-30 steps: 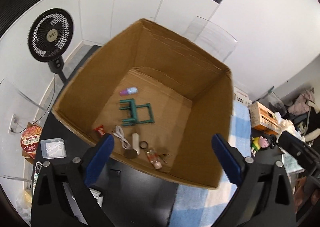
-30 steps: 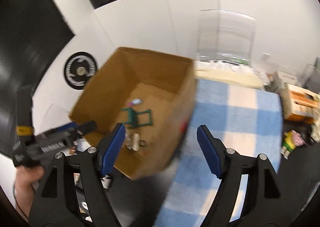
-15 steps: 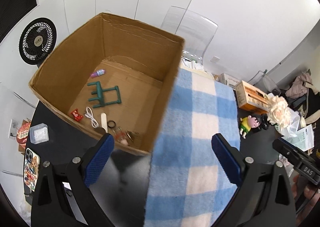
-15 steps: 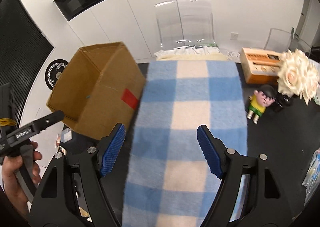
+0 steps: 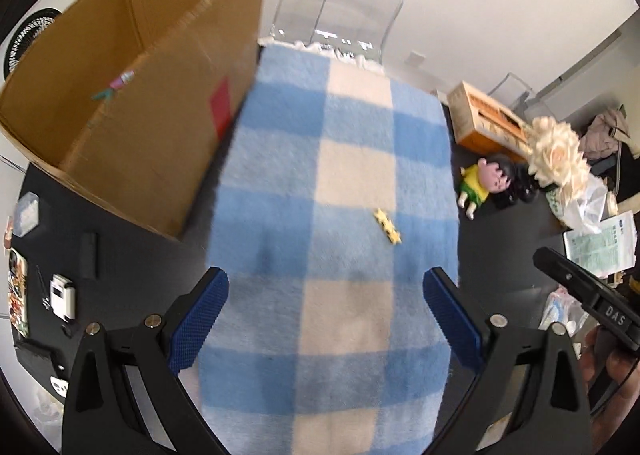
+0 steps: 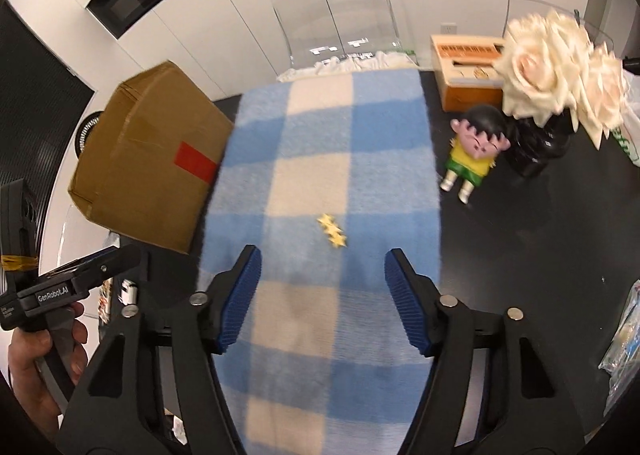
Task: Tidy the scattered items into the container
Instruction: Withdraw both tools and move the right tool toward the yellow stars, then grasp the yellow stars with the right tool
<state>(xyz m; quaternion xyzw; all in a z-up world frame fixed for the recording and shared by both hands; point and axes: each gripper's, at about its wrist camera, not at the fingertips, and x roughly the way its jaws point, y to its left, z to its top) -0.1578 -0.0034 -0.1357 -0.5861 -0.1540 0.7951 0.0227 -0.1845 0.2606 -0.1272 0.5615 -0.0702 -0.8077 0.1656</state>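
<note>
Two hand-held grippers hung over a fuzzy blue-and-cream checked blanket (image 6: 320, 159) spread on a black table (image 6: 520, 239). White lettering on the left gripper's (image 5: 324, 319) body, seen from the right wrist, read "GenRobot.AI"; the right gripper's (image 6: 322, 295) black arm in the left wrist view showed the letters "DAS". The left gripper's ribbed blue pads (image 5: 200, 319) stood spread wide with nothing between them. The right gripper's jaws were closing, its pads (image 6: 240, 295) apart and empty above the cloth. A small yellow strip of stars (image 6: 332, 235) lay flat on the blanket, just ahead of the right gripper's fingertips. The open corrugated cardboard box (image 5: 132, 95), marked with a red rectangular patch on its outer wall, stood at the blanket's left edge with a few small items blurred inside. Right of the blanket stood a plastic cartoon figurine (image 6: 474, 151) in a yellow shirt, cream fabric roses (image 6: 560, 67) and an orange printed carton (image 6: 468, 67), its writing unreadable.
</note>
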